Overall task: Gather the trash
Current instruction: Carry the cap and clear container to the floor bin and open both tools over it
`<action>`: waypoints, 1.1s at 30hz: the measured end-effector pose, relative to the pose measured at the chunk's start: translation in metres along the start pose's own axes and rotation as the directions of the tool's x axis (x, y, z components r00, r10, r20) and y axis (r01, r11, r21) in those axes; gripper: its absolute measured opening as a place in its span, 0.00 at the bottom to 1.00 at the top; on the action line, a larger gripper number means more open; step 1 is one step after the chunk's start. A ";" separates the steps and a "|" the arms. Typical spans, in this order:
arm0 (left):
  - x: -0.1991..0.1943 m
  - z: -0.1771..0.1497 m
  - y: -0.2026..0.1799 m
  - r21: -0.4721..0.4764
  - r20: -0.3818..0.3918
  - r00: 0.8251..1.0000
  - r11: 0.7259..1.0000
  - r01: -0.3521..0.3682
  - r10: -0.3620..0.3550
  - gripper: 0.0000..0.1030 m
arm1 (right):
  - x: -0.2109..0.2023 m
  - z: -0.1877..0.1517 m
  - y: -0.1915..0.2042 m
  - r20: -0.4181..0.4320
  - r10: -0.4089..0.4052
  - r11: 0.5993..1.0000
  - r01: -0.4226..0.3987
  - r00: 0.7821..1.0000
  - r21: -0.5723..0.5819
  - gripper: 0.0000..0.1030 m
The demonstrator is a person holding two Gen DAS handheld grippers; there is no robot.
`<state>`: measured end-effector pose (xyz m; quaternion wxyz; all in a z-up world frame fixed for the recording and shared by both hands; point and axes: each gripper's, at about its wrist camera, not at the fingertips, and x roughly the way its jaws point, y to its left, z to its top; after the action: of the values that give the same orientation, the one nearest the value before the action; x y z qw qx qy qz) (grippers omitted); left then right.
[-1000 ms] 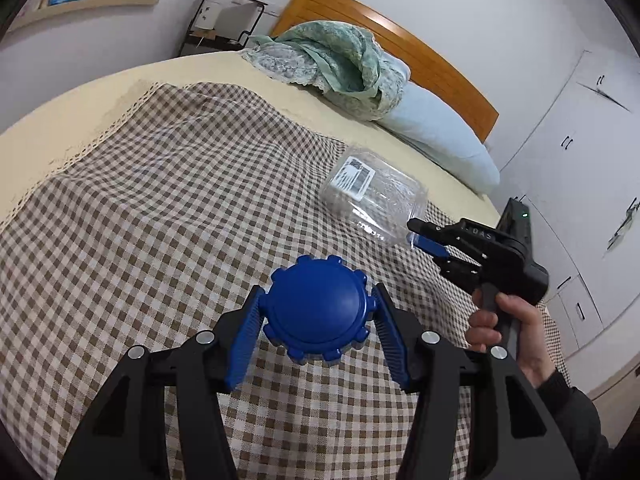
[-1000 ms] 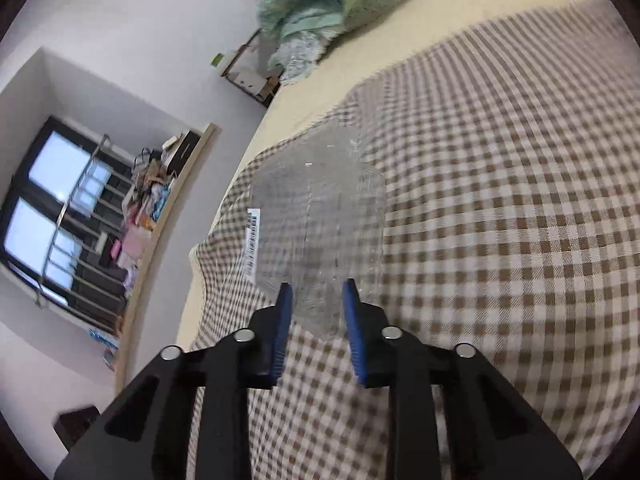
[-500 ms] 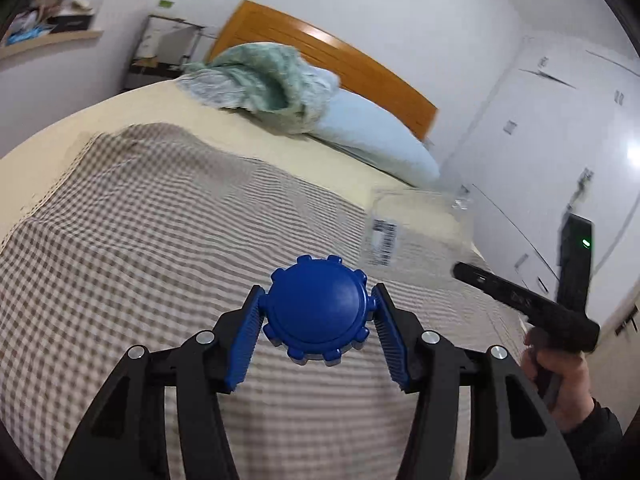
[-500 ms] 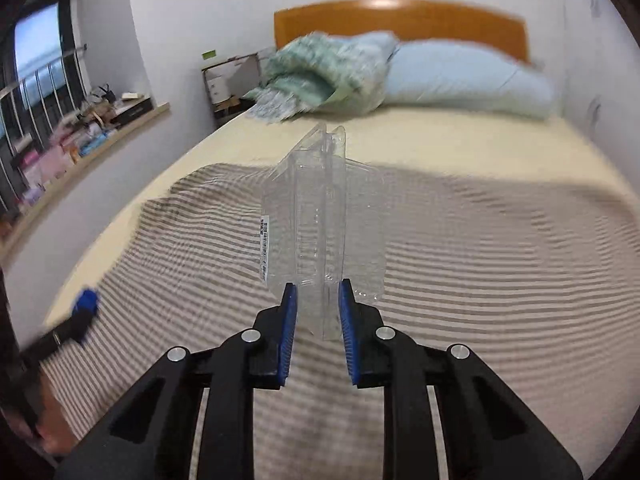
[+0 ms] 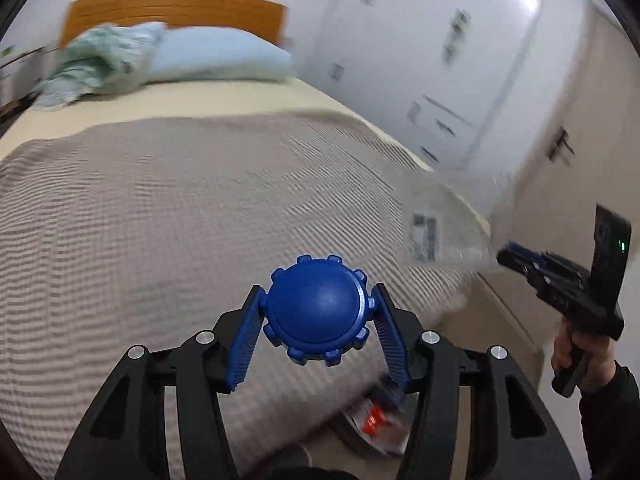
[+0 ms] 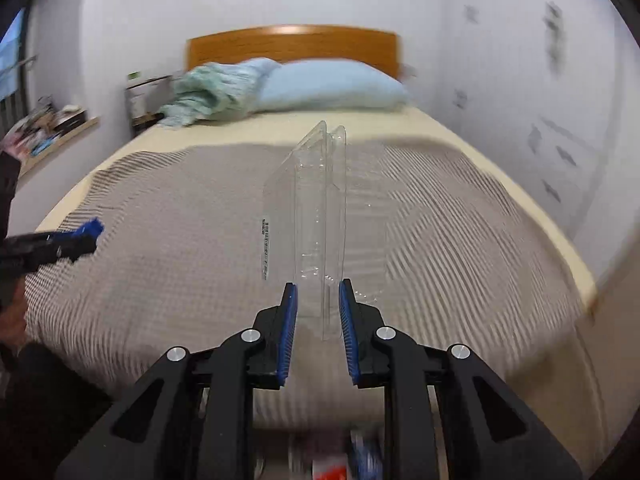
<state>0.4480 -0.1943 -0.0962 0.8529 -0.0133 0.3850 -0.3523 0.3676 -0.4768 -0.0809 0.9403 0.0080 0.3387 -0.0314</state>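
My left gripper (image 5: 318,320) is shut on a round blue lid (image 5: 316,304) with a knobbed rim, held over the near edge of the bed. My right gripper (image 6: 318,312) is shut on the bottom edge of a clear plastic clamshell box (image 6: 320,208), which stands upright between the pads with a barcode label on its left face. In the left wrist view the same box (image 5: 440,220) hangs blurred over the bed's right corner, ahead of the right gripper (image 5: 510,252). The left gripper's blue tips (image 6: 82,236) show at the left of the right wrist view.
A checked blanket (image 5: 180,220) covers the bed, with a blue pillow (image 5: 220,60) and green cloth (image 5: 96,64) by the wooden headboard (image 6: 292,44). White wardrobes (image 5: 460,60) line the right side. Below the bed's foot is a dark bin (image 5: 372,428) holding red and white scraps.
Both hands have swung back and to the right, off the blanket toward the bed's foot, each keeping its item. The bin has come into view below.
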 end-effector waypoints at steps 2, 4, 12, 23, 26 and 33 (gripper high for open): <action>0.013 -0.011 -0.033 0.054 -0.043 0.999 0.998 0.024 -0.022 0.50 | -0.025 -0.041 -0.026 -0.028 -0.057 0.998 0.057 0.998 0.032 0.21; 0.023 -0.019 -0.054 0.094 -0.077 0.997 0.995 0.040 -0.033 0.50 | -0.037 -0.078 -0.047 -0.077 -0.087 0.992 0.094 0.993 0.085 0.21; 0.110 -0.072 -0.121 0.238 -0.300 0.954 0.967 0.090 -0.015 0.50 | 0.023 -0.236 -0.082 -0.424 -0.161 0.978 0.201 0.891 0.053 0.21; 0.185 -0.111 -0.157 0.330 -0.432 0.899 0.939 0.093 0.063 0.50 | 0.117 -0.330 -0.076 -0.597 -0.104 0.994 0.097 0.796 -0.043 0.22; 0.198 -0.110 -0.156 0.348 -0.437 0.894 0.935 0.070 0.096 0.50 | 0.123 -0.329 -0.065 -0.570 -0.076 0.990 -0.005 0.818 -0.139 0.22; 0.216 -0.097 -0.146 0.322 -0.448 0.888 0.945 0.047 0.108 0.50 | 0.174 -0.321 -0.037 -0.656 -0.013 0.899 -0.278 0.754 -0.338 0.18</action>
<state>0.3954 -0.4120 -0.2608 0.7334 0.2169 0.5127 -0.3902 0.2948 -0.5115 -0.4395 0.7456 -0.1571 0.6375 0.1143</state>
